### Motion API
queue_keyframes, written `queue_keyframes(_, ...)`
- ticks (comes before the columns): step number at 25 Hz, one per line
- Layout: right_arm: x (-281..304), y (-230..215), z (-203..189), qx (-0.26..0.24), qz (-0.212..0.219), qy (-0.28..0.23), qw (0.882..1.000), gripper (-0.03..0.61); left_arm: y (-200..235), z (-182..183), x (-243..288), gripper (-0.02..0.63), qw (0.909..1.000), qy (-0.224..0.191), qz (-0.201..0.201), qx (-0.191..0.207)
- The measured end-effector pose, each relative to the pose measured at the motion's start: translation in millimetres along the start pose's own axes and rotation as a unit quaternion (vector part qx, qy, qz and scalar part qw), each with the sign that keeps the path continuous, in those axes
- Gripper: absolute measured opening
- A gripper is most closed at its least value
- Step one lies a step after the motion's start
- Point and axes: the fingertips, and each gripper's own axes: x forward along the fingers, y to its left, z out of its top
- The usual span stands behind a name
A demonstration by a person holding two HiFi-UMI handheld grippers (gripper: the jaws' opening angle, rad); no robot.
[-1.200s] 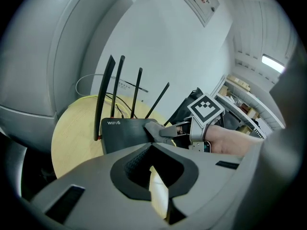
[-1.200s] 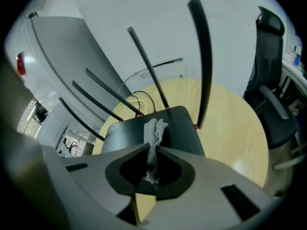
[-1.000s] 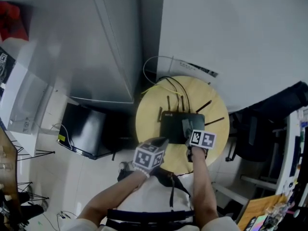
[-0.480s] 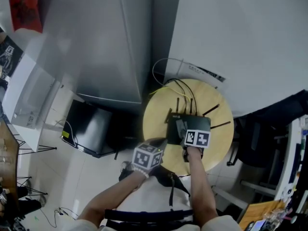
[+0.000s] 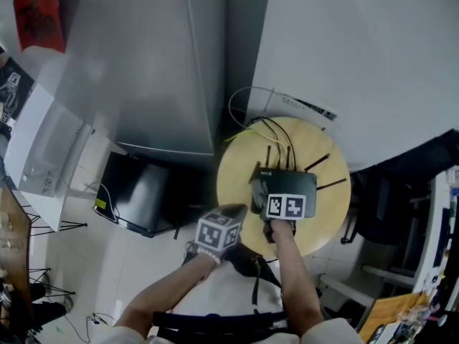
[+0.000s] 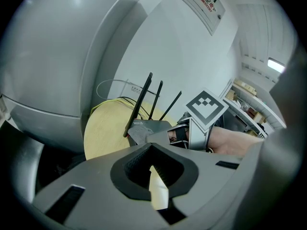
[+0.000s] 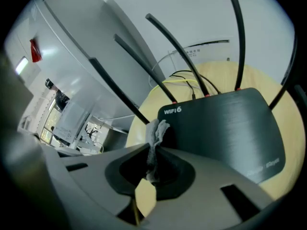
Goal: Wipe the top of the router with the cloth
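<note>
**Q:** How are the arms placed?

**A:** Both bare forearms reach forward from the body. The left forearm (image 5: 161, 292) slants in from the left. The right forearm (image 5: 295, 282) runs almost straight ahead, and the two draw close together at the wrists.

**Q:** And the grippers?

**A:** The left gripper (image 5: 239, 209) is held just beside the right one and nearer the body, its jaws together with nothing between them. The right gripper (image 5: 259, 189) is stretched further out, its jaws pinched on a scrap of grey cloth (image 7: 157, 128).
</note>
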Motion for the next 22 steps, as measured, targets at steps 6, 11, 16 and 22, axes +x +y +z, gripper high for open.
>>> queue_keyframes(6, -4, -4, -17, 0.008, -0.01, 0.001, 1.0, 0.041, -3, -1, 1, -0.003, 0.9999, 0.008, -0.01, 0.007)
queue_keyframes(11, -21, -44, -19, 0.021, -0.055, -0.017, 0.998, 0.041, -12, -3, 7, -0.003, 0.9995, 0.017, -0.02, 0.017)
queue_keyframes(16, -46, -89, -22, 0.044, -0.085, -0.032, 0.995, 0.041, -25, -1, 17, -0.003, 0.999, 0.021, -0.028, 0.025)
queue_keyframes(22, -77, -141, -29, 0.07, -0.117, -0.045, 0.99, 0.041, -40, 1, 31, -0.003, 0.9984, 0.028, -0.035, 0.034)
